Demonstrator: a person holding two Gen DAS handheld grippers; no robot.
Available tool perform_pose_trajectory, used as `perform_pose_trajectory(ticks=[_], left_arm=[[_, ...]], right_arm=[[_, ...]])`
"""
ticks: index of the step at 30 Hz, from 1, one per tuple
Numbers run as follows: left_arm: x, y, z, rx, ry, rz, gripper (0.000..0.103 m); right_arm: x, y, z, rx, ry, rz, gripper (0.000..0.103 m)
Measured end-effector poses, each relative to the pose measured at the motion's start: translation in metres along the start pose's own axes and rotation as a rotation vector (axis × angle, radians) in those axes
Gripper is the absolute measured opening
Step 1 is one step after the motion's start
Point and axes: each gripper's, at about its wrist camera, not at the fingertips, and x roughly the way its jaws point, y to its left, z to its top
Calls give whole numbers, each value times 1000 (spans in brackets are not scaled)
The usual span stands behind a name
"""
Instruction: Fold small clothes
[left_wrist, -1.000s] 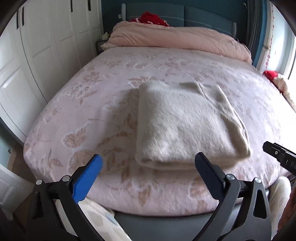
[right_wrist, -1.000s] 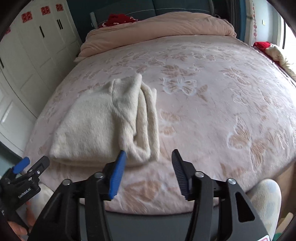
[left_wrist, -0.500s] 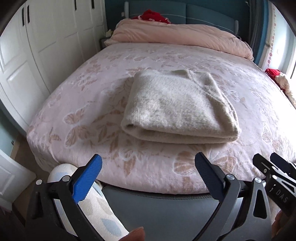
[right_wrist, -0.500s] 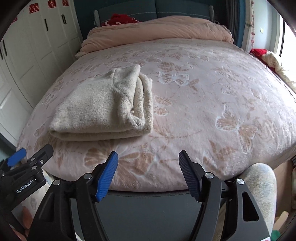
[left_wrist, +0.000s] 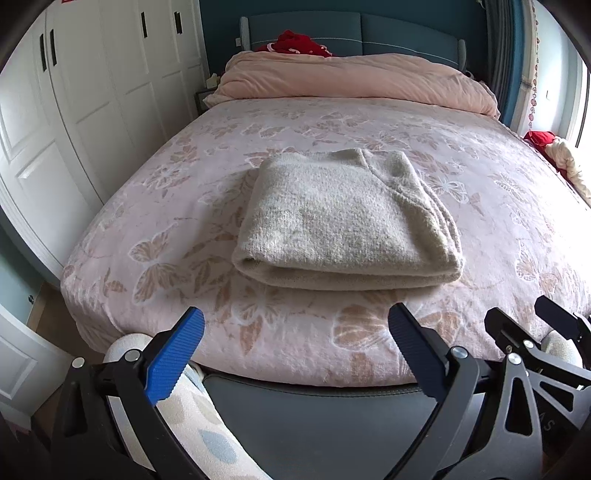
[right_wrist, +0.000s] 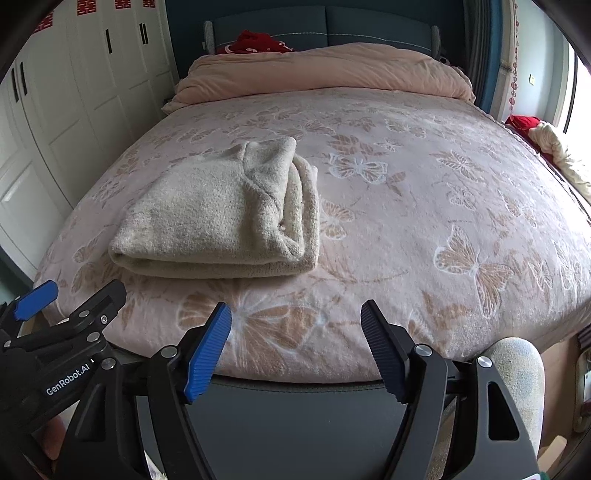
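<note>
Folded cream knitted sweater (left_wrist: 347, 225) lies as a thick, flat rectangle on the pink bedspread with pale butterfly and leaf patterns (left_wrist: 369, 125), near the foot end of the bed and toward its left half. Its rounded fold faces the foot of the bed, and the stacked layer edges show along its right side, clearest in the right wrist view (right_wrist: 229, 218). Nothing touches it.

Both grippers hang over the foot edge of the bed, short of the sweater and clear of it. The left gripper (left_wrist: 295, 343), black-framed with ridged blue pads, has its jaws spread wide with only bedspread showing between them. The right gripper (right_wrist: 295, 343), of the same make, has its jaws opening, also with nothing between them; the sweater sits up and to the left of it. Each gripper shows at the edge of the other's view.

Below the grippers runs a dark grey padded bed frame (left_wrist: 314, 406), and a leg in light patterned fabric (left_wrist: 192, 417) stands against it.

At the head of the bed a peach-pink quilt (left_wrist: 354, 79) is bunched across the full width, with a red cloth item (left_wrist: 295, 42) behind it against the teal upholstered headboard (left_wrist: 406, 31). White panelled wardrobe doors (left_wrist: 92, 81) line the left wall.
</note>
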Motion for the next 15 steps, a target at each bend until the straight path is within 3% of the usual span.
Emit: perform_pose_trajectory(ticks=[15], left_arm=[[-1, -4, -2, 11, -8, 15, 95]], right_arm=[[1, 3, -2, 10, 6, -14, 71]])
